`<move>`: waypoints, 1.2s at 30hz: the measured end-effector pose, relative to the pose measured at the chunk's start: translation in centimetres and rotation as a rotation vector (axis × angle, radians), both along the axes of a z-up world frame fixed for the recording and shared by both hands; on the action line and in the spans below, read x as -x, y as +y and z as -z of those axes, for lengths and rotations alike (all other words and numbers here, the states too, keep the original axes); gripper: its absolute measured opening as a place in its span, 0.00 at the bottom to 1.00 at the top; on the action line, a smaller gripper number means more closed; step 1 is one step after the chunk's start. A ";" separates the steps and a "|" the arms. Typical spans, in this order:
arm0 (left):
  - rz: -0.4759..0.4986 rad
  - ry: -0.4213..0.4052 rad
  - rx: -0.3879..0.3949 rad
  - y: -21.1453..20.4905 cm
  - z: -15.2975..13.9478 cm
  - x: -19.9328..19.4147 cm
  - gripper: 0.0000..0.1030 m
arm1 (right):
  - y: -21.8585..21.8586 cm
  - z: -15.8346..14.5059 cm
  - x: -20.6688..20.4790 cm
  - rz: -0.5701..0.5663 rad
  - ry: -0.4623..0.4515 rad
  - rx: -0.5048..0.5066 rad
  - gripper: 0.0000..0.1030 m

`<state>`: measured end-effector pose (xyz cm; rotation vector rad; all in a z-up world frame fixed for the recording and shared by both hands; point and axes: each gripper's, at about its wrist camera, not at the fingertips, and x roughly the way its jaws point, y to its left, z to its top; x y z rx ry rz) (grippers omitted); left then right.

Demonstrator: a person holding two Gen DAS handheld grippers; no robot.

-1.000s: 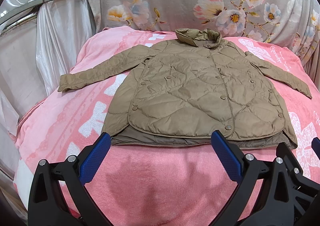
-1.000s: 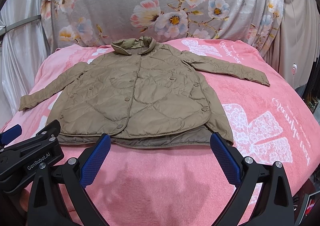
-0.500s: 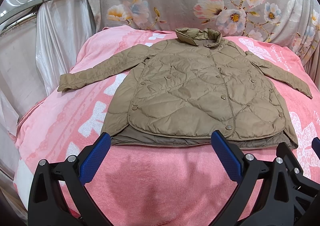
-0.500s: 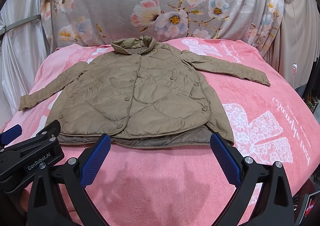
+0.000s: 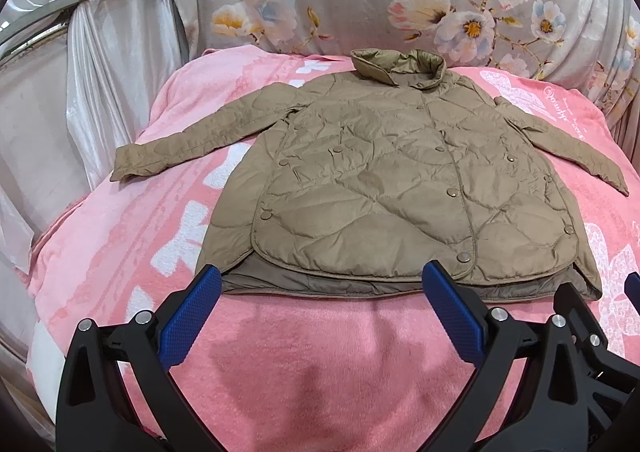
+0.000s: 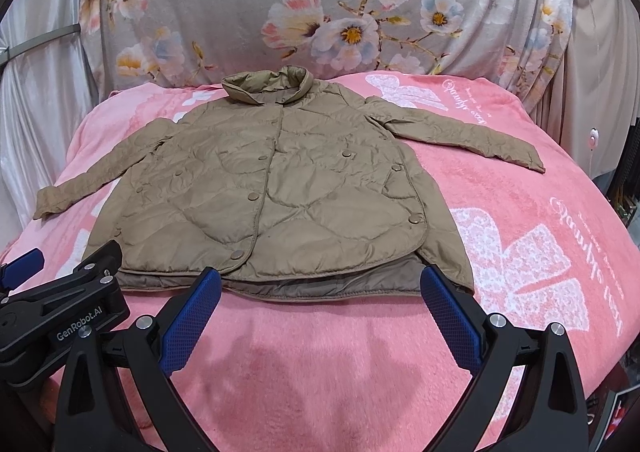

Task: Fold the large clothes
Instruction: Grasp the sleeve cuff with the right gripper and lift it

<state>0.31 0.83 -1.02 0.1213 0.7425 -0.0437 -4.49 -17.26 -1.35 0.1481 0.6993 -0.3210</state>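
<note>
Tan quilted jacket (image 5: 384, 187) spread flat, snaps closed, on fluffy pink blanket (image 5: 304, 364); sleeves out sideways, collar at far end. Left gripper (image 5: 320, 292) and right gripper (image 6: 320, 292) both jaws wide apart, empty, near hem. Back hem partly hidden behind blue textured pads (image 6: 192, 316).

A tan quilted jacket (image 5: 384, 187) lies flat and face up on a pink blanket (image 5: 304, 364), snapped shut down the front. Its stand-up collar (image 5: 400, 65) points toward 12 o'clock, the hem (image 5: 360, 286) toward 6 (a darker lining shows along that edge). Both sleeves are spread outward, one reaching toward 9 o'clock, the other toward 3.
</note>
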 end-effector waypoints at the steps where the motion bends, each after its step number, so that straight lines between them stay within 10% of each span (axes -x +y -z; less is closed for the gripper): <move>1: 0.000 0.004 -0.001 -0.1 0.0 -0.2 0.95 | -0.1 0.1 -0.2 -0.001 0.004 -0.001 0.95; 16: -0.026 0.071 0.026 1.2 1.1 -4.4 0.95 | -5.4 0.6 -3.5 0.009 0.013 -0.086 0.95; 36: -0.191 -0.001 -0.031 3.5 2.1 -18.5 0.95 | -43.4 7.2 -14.2 0.597 -0.038 -0.435 0.93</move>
